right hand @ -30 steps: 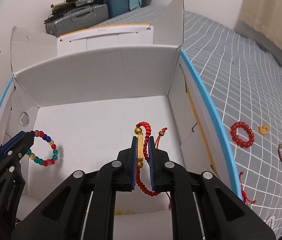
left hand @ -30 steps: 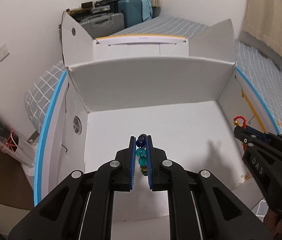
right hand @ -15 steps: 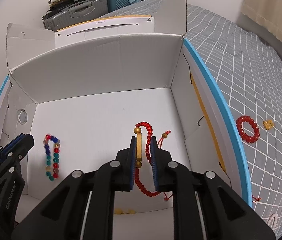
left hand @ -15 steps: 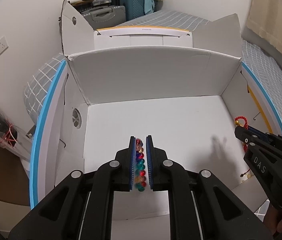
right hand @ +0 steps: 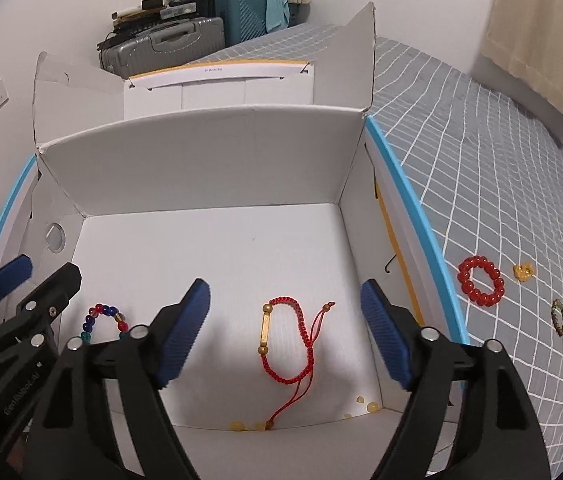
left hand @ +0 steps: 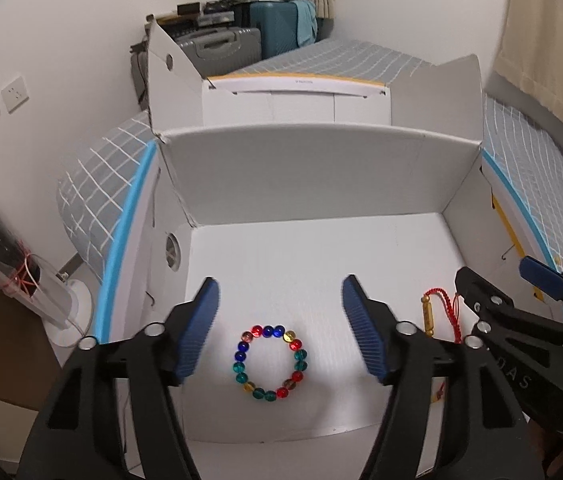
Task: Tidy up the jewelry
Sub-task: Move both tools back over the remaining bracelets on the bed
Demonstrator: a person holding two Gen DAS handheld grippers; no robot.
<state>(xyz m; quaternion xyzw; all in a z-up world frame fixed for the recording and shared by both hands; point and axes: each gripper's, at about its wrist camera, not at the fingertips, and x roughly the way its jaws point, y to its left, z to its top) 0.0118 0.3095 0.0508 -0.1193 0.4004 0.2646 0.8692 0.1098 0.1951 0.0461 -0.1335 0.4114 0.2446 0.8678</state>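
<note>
- The left gripper (left hand: 279, 322) hangs over the near left part of the white cardboard box (left hand: 321, 184); its jaws are opening and stand well apart, and the blue pads (left hand: 197, 332) touch nothing.
- The multicoloured bead bracelet (left hand: 270, 362) lies flat as a round ring on the box floor, below the gap between those jaws, free of both pads, near the front wall and left of the middle.
- The right gripper (right hand: 285, 330) hangs over the near right part of the same box; its jaws are also opening, wide, with nothing pressed between the pads (right hand: 385, 340).
- The red cord bracelet (right hand: 287, 340), with a gold bar on its left side, rests on the box floor under that gap, its loose red strings trailing toward the front wall.
- A few small amber beads (right hand: 365, 404) lie along the front edge of the box floor.
- Right of the box, on the grey checked bedcover (right hand: 501, 160), sit a red bead bracelet (right hand: 480, 281), a small yellow piece (right hand: 523, 271) and a dark beaded ring (right hand: 558, 317).
</note>
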